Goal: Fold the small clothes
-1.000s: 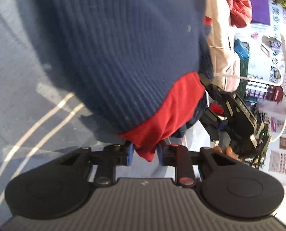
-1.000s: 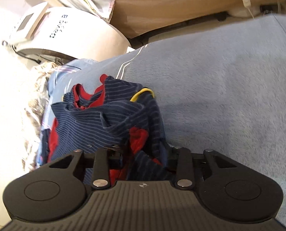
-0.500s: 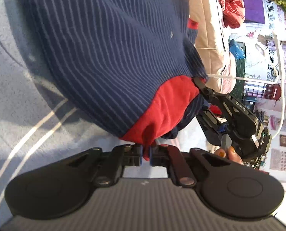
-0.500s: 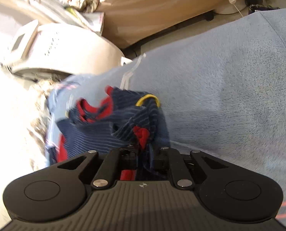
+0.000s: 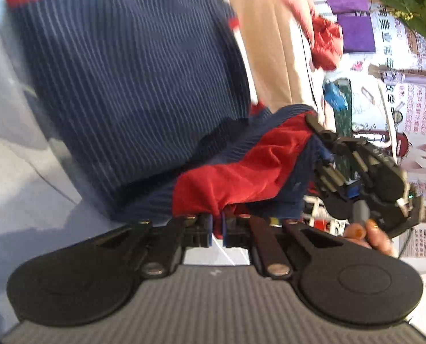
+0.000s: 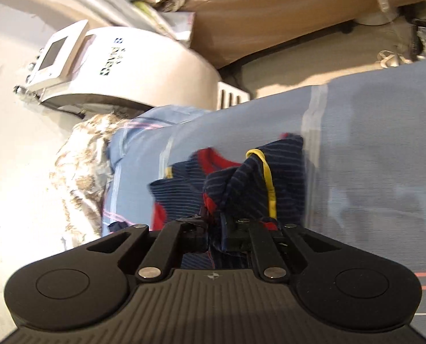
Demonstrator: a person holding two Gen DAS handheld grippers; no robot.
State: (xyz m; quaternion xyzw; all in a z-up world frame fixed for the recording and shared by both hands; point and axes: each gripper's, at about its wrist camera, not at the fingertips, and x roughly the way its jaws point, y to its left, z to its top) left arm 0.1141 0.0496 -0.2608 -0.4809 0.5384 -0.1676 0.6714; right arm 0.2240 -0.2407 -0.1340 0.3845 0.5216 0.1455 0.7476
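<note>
Both claws are clamped on the same navy striped shirt (image 5: 132, 80): left claw (image 5: 216, 228) pinching its red trim, right claw (image 6: 214, 236) gripping bunched fabric, over the blue bedsheet (image 6: 370, 149).

What we cannot make out in the two wrist views

In the left wrist view the navy striped garment (image 5: 132, 86) is smeared by motion and runs off the top edge, so we cannot tell its shape; the right gripper (image 5: 364, 172) behind it is blurred, its fingertips buried in cloth. In the right wrist view the garment (image 6: 241, 183) is bunched and blurred, and the pads (image 6: 204, 229) hide the pinched fold.
</note>
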